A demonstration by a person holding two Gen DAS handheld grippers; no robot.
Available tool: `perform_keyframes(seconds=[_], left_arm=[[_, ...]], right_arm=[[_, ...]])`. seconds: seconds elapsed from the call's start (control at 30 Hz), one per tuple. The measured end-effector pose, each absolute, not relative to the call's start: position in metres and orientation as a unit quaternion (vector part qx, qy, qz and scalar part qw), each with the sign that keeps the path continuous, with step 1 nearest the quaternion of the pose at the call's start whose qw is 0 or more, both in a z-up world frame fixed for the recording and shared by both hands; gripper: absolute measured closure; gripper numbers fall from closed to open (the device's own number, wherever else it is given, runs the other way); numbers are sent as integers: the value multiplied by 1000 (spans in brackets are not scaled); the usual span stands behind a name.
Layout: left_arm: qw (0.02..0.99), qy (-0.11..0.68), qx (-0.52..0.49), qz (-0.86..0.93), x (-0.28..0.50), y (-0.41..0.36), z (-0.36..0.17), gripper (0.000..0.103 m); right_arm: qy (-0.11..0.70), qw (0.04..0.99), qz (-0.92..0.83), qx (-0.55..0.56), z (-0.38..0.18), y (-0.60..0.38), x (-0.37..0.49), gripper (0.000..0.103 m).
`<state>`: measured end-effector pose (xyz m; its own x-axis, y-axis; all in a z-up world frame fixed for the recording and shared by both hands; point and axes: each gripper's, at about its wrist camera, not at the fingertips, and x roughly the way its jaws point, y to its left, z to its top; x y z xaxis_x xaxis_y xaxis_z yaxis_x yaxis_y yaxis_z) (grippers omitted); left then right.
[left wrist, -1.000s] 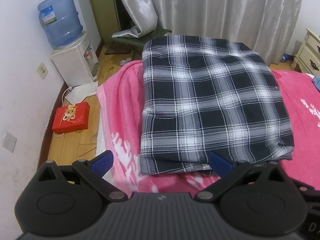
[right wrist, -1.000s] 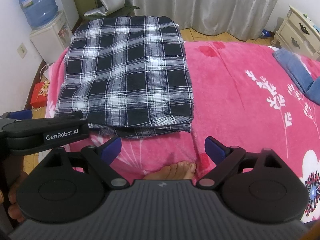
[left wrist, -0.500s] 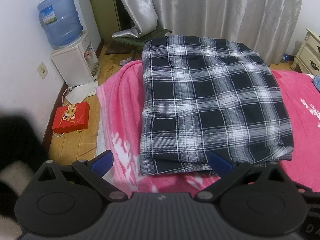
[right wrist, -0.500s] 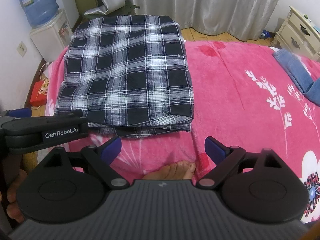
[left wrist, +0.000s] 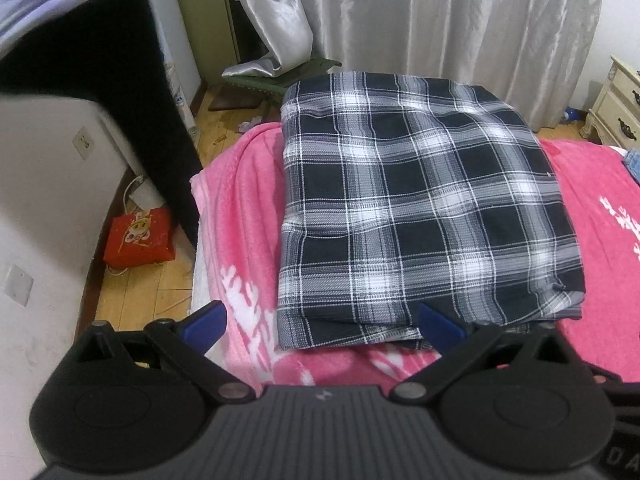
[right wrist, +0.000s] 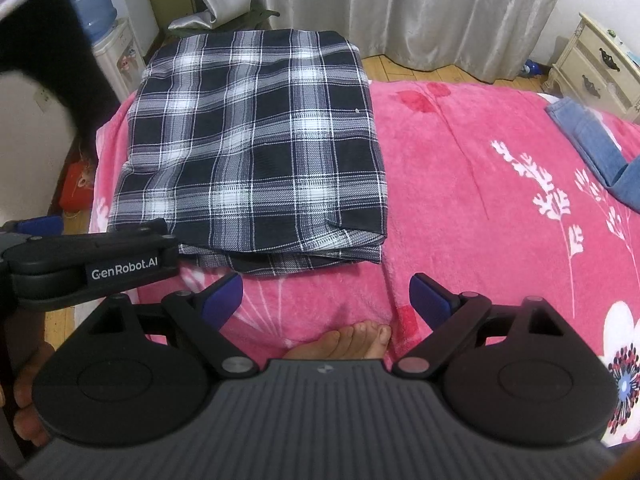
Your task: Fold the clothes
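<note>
Before me the bed (right wrist: 460,208) is covered by a pink flowered blanket (left wrist: 248,240), on which the folded black-and-white plaid garment (right wrist: 256,148) lies flat near the bed's left edge, with folded blue jeans (right wrist: 592,148) well apart at the right.

Dark blurred shape (left wrist: 100,92) now covering water dispenser, upper left
</note>
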<state>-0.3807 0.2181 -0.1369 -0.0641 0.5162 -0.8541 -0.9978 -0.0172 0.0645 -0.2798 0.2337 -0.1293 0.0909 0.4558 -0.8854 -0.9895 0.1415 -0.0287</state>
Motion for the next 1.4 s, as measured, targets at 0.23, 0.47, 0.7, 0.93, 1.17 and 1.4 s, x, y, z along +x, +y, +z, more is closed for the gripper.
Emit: perform_keyframes(seconds=[0.23, 0.47, 0.7, 0.93, 1.17, 1.4], left_arm=[[598, 365, -331, 632, -382, 221, -137, 1], [598, 366, -331, 632, -382, 221, -136, 1], [598, 366, -331, 632, -383, 221, -136, 1], [597, 365, -332, 632, -386, 221, -137, 1], [596, 365, -334, 632, -386, 222, -137, 1], [597, 365, -335, 631, -388, 222, -138, 1]], right_arm=[[383, 651, 554, -349, -129, 234, -280, 13], [382, 651, 555, -350, -129, 234, -280, 13], [382, 651, 555, -350, -129, 233, -281, 13], [382, 651, 554, -351, -129, 234, -280, 13], [382, 651, 554, -352, -129, 235, -280, 13], [382, 651, 553, -353, -130, 236, -280, 13]])
